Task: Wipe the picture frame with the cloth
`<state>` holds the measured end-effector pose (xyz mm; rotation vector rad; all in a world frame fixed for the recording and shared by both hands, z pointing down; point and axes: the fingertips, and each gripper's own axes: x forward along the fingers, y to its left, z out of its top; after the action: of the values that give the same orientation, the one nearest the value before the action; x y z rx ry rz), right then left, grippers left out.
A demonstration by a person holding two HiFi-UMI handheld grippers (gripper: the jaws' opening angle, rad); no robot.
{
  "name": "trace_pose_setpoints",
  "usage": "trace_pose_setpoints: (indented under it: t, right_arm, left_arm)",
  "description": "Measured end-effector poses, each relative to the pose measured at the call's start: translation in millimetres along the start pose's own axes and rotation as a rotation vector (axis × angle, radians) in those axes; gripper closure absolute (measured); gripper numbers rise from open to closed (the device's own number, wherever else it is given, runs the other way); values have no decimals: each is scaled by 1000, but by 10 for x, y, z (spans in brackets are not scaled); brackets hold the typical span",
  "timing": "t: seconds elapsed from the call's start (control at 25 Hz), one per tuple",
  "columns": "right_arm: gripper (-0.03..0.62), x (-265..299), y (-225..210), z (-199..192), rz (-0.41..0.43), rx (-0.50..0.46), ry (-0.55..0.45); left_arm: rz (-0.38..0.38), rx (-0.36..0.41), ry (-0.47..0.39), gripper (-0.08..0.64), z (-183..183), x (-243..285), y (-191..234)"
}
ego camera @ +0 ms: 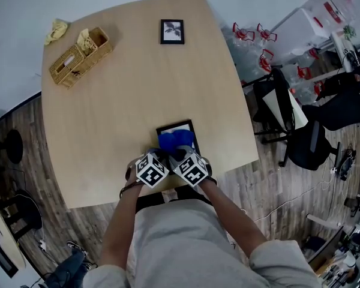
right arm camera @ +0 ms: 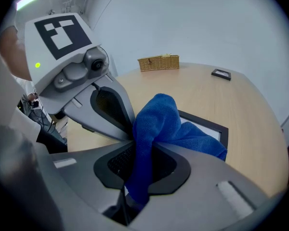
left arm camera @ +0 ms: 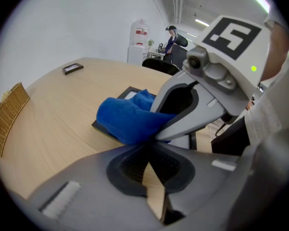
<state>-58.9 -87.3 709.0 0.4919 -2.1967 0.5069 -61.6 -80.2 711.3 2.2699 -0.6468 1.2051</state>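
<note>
A black picture frame (ego camera: 170, 127) lies flat near the table's front edge, with a blue cloth (ego camera: 175, 140) bunched on it. My right gripper (ego camera: 182, 155) is shut on the blue cloth (right arm camera: 156, 124), which runs up between its jaws (right arm camera: 140, 162) and drapes onto the frame (right arm camera: 208, 124). My left gripper (ego camera: 159, 155) sits tight against the right one. In the left gripper view its jaws (left arm camera: 147, 148) are shut with nothing seen between them, right at the cloth (left arm camera: 127, 117) and the frame's edge (left arm camera: 101, 127). A second small frame (ego camera: 172, 31) lies at the table's far side.
A wicker basket (ego camera: 81, 57) with a yellow rag in it stands at the far left, and another yellow rag (ego camera: 56, 30) lies beside it. Office chairs (ego camera: 312, 137) and clutter stand off the table's right edge. A person stands far off by a white cabinet (left arm camera: 140, 42).
</note>
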Motion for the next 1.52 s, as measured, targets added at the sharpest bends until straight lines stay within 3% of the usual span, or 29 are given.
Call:
trace_pose_setpoints:
  t: [0.44, 0.84, 1.52]
  right_arm:
    - [535, -109, 286, -201, -1, 70, 33]
    - [535, -146, 502, -287, 36, -31, 84]
    - [535, -196, 645, -362, 72, -137, 80]
  left_arm:
    - [13, -24, -21, 506, 2, -9, 16]
    - [35, -26, -26, 508, 3, -12, 29]
    - [98, -45, -19, 506, -1, -8, 31]
